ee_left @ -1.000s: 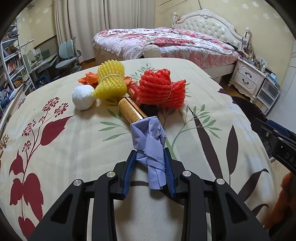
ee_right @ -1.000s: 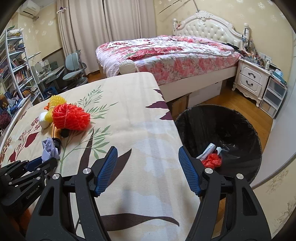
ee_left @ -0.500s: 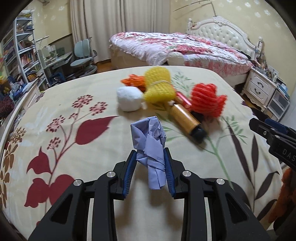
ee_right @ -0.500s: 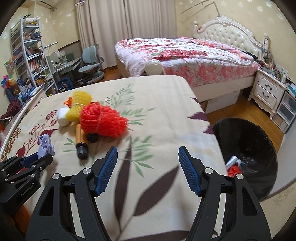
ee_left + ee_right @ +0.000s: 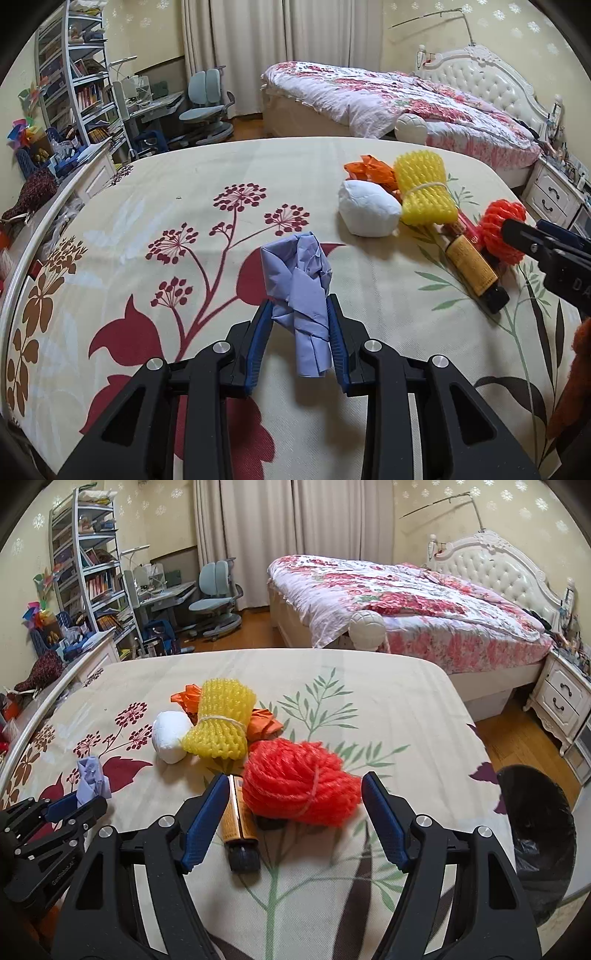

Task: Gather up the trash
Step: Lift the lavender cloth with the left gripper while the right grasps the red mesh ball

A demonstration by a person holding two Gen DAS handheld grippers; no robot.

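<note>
Floral-clothed desk (image 5: 369, 709) fills the foreground, bed (image 5: 406, 602) and bookshelf (image 5: 88, 565) behind, black bin (image 5: 535, 834) at right; left gripper (image 5: 299, 332) clamps blue paper (image 5: 299, 284); right gripper (image 5: 291, 816), just widening, straddles red netting (image 5: 299, 782) untouched.

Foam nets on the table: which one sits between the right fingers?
The red net. It lies in line with the open right gripper, untouched; the yellow net lies farther back, beside the white wad.
</note>
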